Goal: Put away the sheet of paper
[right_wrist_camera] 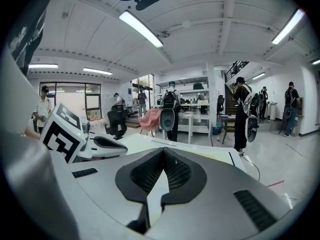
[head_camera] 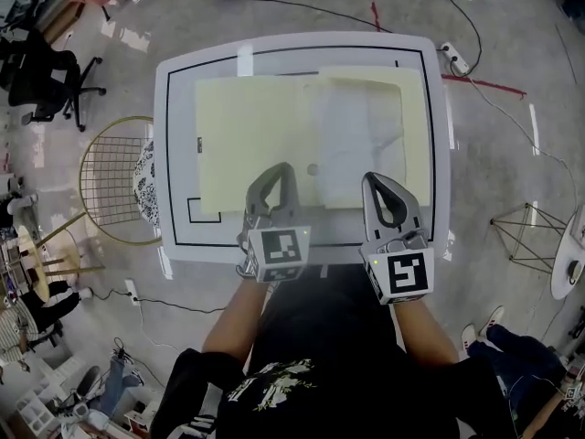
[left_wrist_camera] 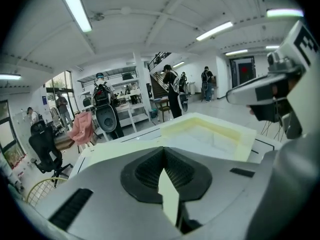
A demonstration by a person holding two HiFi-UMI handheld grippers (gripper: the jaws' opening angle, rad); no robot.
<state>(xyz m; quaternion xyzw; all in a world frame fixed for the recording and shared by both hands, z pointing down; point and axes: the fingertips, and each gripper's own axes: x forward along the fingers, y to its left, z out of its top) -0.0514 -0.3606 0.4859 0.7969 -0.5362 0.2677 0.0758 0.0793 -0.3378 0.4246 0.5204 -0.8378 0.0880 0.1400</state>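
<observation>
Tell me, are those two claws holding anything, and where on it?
Yes. The left gripper and the right gripper each pinch the near edge of the pale yellow sheet of paper.

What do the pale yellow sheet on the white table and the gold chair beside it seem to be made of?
The pale yellow sheet looks like thin matte paper: it lies flat, with creases on its right part. The gold chair is probably metal wire with a shiny gold finish: the floor shows through its open grid.
</observation>
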